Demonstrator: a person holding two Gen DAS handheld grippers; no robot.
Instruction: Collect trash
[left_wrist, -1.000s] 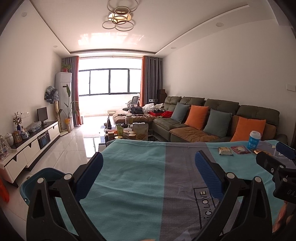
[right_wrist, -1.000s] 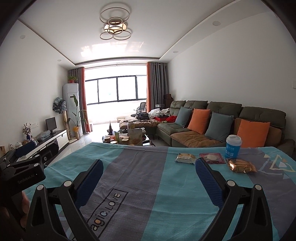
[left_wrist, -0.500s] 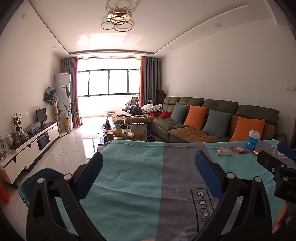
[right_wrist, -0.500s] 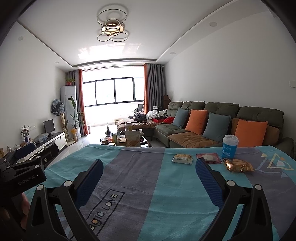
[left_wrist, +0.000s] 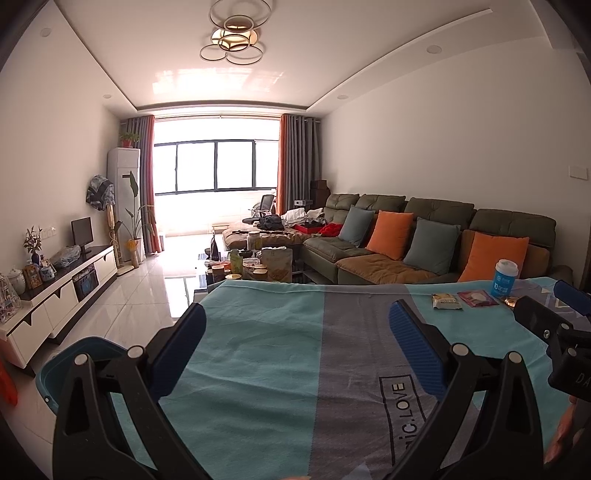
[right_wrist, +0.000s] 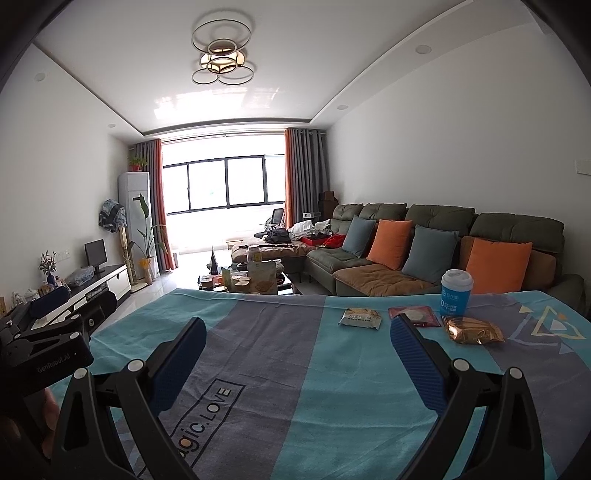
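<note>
My desk (right_wrist: 295, 369) under its striped cloth is mostly bare; the blue bin (left_wrist: 74, 360) waits off its left edge for trash; cup (right_wrist: 456, 291) and three wrappers (right_wrist: 360, 318) sit far right; left gripper (left_wrist: 297, 347) and right gripper (right_wrist: 298, 350) hover, jaws wide apart, empty.

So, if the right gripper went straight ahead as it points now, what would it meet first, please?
Probably the yellowish snack packet, lying just ahead between the open fingers of the right gripper; only bare tablecloth comes before it. Height is unclear, so it might pass over.
</note>
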